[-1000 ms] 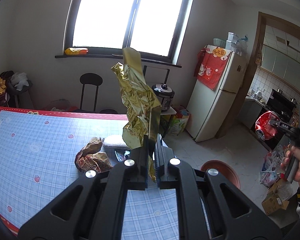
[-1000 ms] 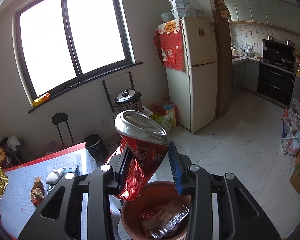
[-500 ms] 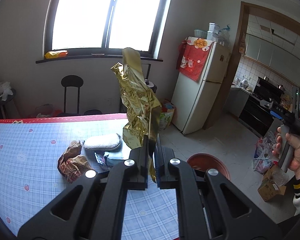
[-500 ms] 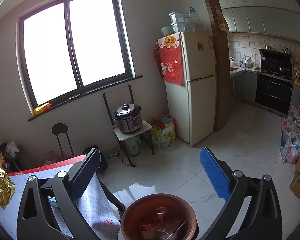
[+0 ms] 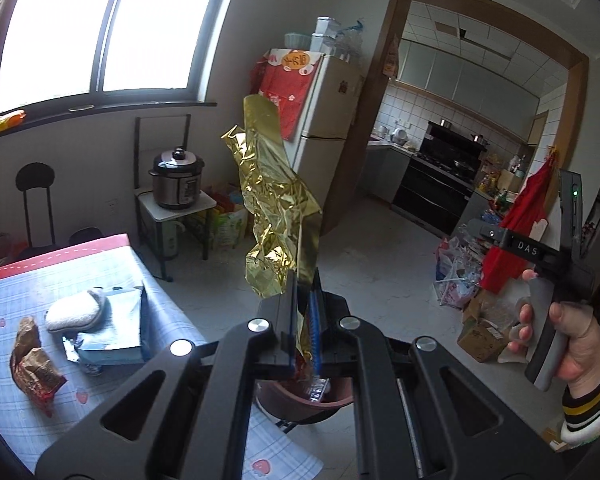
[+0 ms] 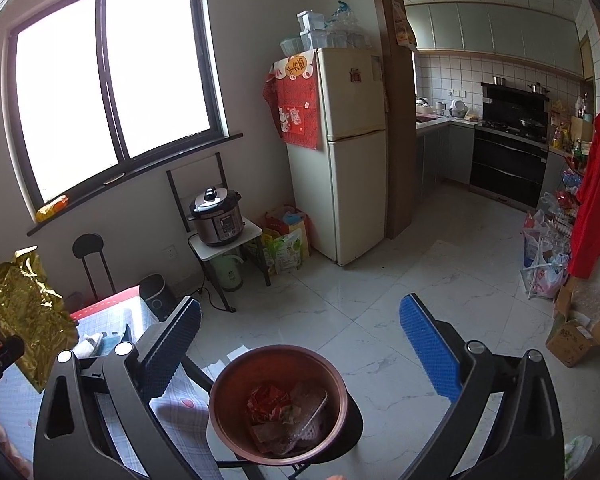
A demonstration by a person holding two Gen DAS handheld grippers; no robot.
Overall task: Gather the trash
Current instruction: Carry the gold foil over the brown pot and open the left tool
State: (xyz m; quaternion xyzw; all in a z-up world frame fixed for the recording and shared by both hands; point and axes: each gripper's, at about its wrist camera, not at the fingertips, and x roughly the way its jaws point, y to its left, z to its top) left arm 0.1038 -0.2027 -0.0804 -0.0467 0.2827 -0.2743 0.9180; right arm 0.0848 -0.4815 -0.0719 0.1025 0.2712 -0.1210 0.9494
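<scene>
Clamped together on the lower edge of a crumpled gold foil wrapper (image 5: pixel 274 204), the left claw (image 5: pixel 303 316) holds that sheet upright, most of it standing free above the pads; the round reddish-brown plastic bin (image 6: pixel 278 404) sits on the floor just past the desk's corner, and in the left wrist view only part of its rim (image 5: pixel 300 402) shows below the claw. The right claw (image 6: pixel 300 344) stands wide apart with nothing between its blue ribbed pads (image 6: pixel 428 344), hanging over the bin, which already holds a red packet and a clear tray; a hand (image 5: pixel 568 340) in a striped cuff grips its handle.

The step in hand looks to be carrying the wrapper to the bin. To do it well, bring the left claw right over the bin's mouth before parting the pads, and point it downward so the tall, light foil falls in rather than drifting onto the floor or catching on the rim; the right claw should draw aside first so the two do not meet.

On the blue checked cloth of the desk (image 5: pixel 16 288) lie a brown crumpled snack bag (image 5: pixel 34 364), a white oval sponge-like pad (image 5: pixel 76 312) and a pale blue packet (image 5: pixel 118 330), close together; some of these seem left to collect.
</scene>
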